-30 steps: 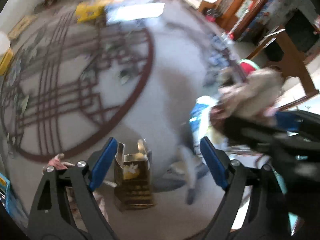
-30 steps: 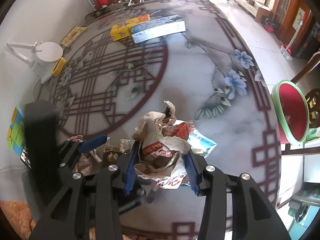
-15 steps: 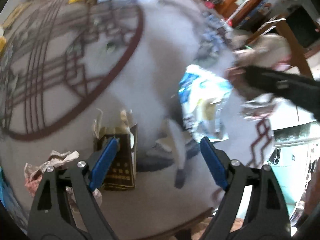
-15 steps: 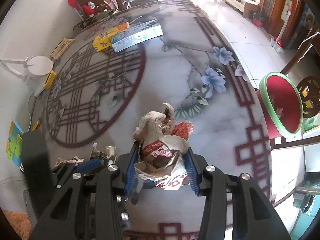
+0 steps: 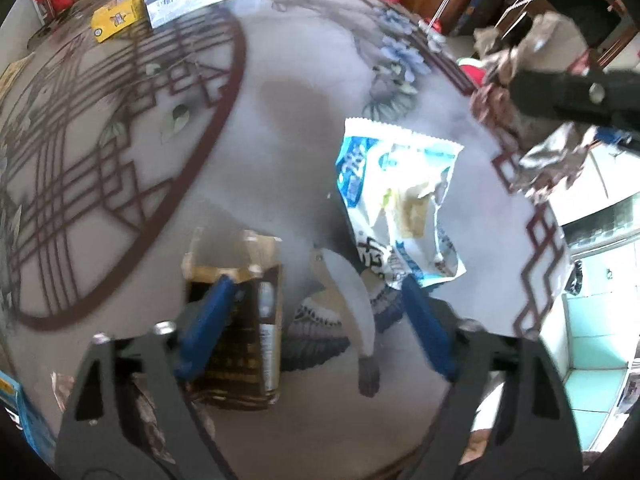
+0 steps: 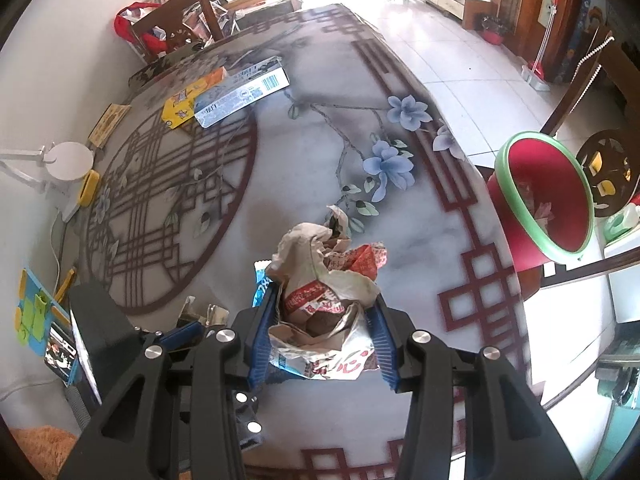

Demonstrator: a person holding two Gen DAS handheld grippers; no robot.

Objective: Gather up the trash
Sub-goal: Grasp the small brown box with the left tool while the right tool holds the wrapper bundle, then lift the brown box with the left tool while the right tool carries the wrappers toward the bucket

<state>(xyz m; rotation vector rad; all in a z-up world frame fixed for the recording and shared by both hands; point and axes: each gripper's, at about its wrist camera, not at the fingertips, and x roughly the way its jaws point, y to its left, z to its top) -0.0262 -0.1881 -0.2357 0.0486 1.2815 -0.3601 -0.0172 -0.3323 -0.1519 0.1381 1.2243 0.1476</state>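
Crumpled wrappers sit clamped in right hand-held gripper above table.

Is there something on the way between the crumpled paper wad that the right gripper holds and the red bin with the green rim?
Nothing visible blocks it. The right gripper holds the crumpled paper wad above bare tabletop, and the red bin with green rim stands open beyond the table edge.

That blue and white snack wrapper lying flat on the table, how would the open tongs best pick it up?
Grip the blue and white snack wrapper at its torn, lifted near edge, coming from above: it lies flat, so only raised crinkles give purchase.
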